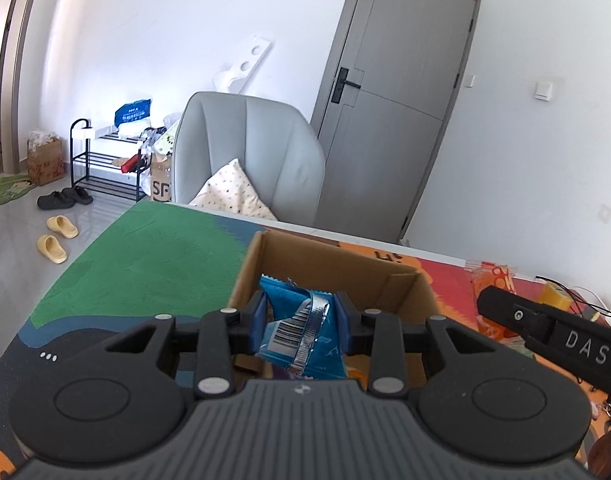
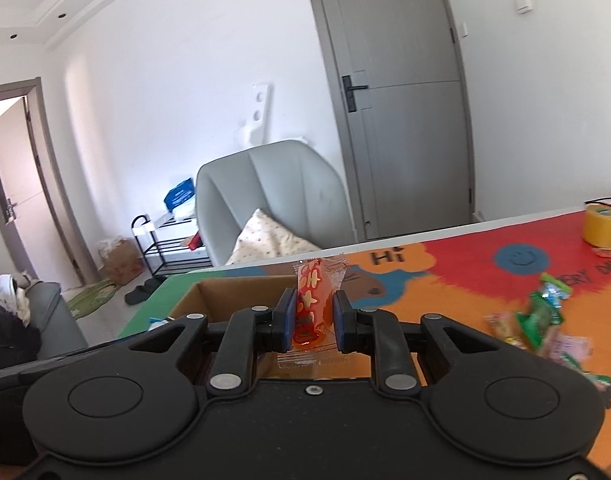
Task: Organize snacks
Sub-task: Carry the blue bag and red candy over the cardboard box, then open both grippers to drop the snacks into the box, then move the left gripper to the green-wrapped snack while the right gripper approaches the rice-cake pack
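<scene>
My left gripper (image 1: 301,322) is shut on a crumpled blue snack packet (image 1: 301,324) with a barcode, held over the open cardboard box (image 1: 325,260). My right gripper (image 2: 310,316) is shut on an orange-red snack packet (image 2: 311,300) in clear wrap, held just right of the box (image 2: 209,292). The right gripper also shows at the right edge of the left wrist view (image 1: 545,320), with its orange packet (image 1: 493,280) beyond it. Loose snacks (image 2: 541,320), green and pink among them, lie on the mat to the right.
The table carries a colourful mat (image 1: 145,260) in green, red and orange. A yellow tape roll (image 2: 603,224) and cables sit at the far right. A grey armchair (image 1: 245,152) with a cushion stands behind the table, near a grey door (image 1: 393,100).
</scene>
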### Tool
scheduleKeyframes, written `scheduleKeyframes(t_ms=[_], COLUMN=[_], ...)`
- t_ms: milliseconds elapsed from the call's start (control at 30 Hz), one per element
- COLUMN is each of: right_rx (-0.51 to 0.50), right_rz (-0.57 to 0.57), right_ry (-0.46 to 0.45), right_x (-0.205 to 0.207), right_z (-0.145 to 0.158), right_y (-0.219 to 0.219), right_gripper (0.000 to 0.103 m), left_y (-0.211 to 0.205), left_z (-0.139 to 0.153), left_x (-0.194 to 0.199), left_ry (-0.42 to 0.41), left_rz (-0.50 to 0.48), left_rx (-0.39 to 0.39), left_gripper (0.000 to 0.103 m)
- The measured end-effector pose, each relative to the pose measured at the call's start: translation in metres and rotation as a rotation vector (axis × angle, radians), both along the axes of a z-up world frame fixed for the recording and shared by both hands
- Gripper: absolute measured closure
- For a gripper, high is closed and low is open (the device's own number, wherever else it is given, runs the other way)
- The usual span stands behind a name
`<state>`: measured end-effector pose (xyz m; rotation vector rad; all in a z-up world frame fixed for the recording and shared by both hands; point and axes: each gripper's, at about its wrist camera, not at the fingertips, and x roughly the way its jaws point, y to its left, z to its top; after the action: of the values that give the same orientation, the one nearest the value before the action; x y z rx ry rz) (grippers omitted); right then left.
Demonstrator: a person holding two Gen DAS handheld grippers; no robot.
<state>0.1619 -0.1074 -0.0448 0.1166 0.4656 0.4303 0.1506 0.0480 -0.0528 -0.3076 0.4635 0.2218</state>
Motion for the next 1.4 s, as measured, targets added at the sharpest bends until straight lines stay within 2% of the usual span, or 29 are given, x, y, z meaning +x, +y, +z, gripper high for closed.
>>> scheduleKeyframes(t_ms=[167,533,600,633,700,767,933,1067,1200,1400], right_rx=[-0.005,-0.002,0.007,0.006,0.014,0.020,0.027,0.036,0.044,0.055], right_rz=[0.021,0.040,0.046,0.051,0.063,0.059,0.037,0.003,-0.021,-0.068], right_ry=[0.021,0.052,0.062,0.070,0.069,0.063,0.061,0.044,0.038,0.029], right_x=[0.007,0.029,0.032,0.034,0.033,0.031,0.026,0.020,0.014,0.005], right_z=[-0.005,-0.014,-0.015,-0.016,-0.015,-0.013,-0.009,-0.005,-0.001,0.002], right_y=[0.014,0.031,0.032,0.032,0.030,0.029,0.019,0.006,-0.005,-0.027], right_gripper=[0.082,0.082,0.082,0.081,0.078,0.069,0.059,0.046,0.040,0.021], left_y=[0.010,0.030,0.031,0.031,0.030,0.030,0.025,0.016,0.005,-0.008], left_z=[-0.002,-0.001,0.003,0.005,0.007,0.008,0.009,0.014,0.021,0.030], left_x=[0.001,0.004,0.002,0.000,-0.003,0.000,0.002,-0.002,-0.006,-0.014], left_ry=[-0.008,-0.003,-0.013,-0.023,-0.047,-0.038,-0.023,-0.030,-0.046,-0.078], left_rz=[0.010,-0.037,-0.034,-0.018,0.011,0.024,0.038,0.051,0.064,0.059], left_rx=[-0.002,-0.097,-0.098,-0.090,-0.075,-0.072,-0.060,-0.031,0.002,0.040], left_gripper=[0.066,0.064,0.059,0.052,0.046,0.046,0.045,0.028,0.019,0.008])
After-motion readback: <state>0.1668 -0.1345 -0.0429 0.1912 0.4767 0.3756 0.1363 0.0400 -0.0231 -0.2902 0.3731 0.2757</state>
